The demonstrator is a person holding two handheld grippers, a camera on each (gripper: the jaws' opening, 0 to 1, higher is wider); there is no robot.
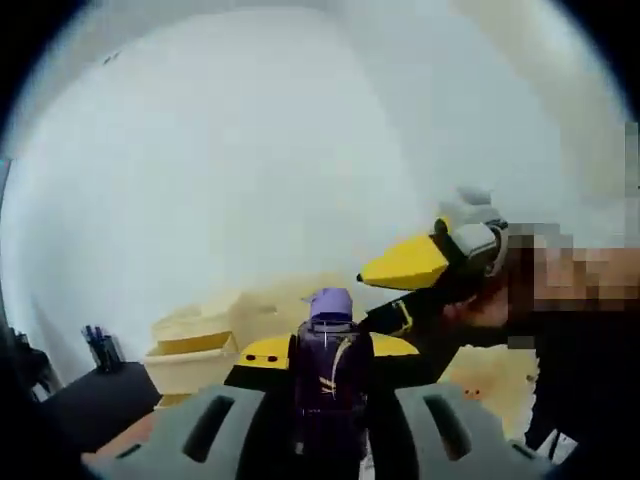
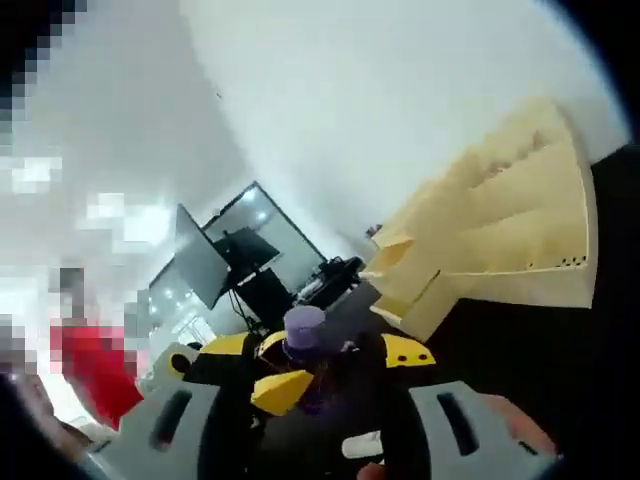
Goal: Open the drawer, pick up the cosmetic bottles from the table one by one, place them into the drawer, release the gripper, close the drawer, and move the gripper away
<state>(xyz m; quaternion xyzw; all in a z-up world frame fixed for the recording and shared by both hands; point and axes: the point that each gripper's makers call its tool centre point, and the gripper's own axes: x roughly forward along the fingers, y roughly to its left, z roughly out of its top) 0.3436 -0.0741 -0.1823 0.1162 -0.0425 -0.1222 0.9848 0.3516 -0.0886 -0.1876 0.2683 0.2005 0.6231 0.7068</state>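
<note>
While lifted well above the dark table (image 1: 95,400), left gripper (image 1: 330,400) pinching a dark purple cosmetic bottle with a lavender cap (image 1: 331,365) upright between its grey jaws, yellow-tipped fingers (image 1: 265,352) pressed against the bottle's sides. Behind the bottle, pale yellow drawer unit (image 1: 195,350), standing on the table, stepped tiers rising to the right of it. Left of the drawer unit, a dark cup holding blue pens (image 1: 100,350). Right of the drawer unit and higher, a second yellow-tipped gripper (image 1: 410,262) reaching in from the right edge, held by a person's hand.

From the right gripper view, same bottle (image 2: 305,355) seen close ahead of the right gripper (image 2: 320,420), a yellow-tipped finger (image 2: 280,390) crossing in front of it; cannot tell whether these jaws stand apart or together. Right of the bottle, the drawer unit (image 2: 500,240) tilted across the picture, drawers pulled out in steps. Left of the bottle, a dark monitor on a stand (image 2: 200,265) against a white wall (image 2: 330,100).
</note>
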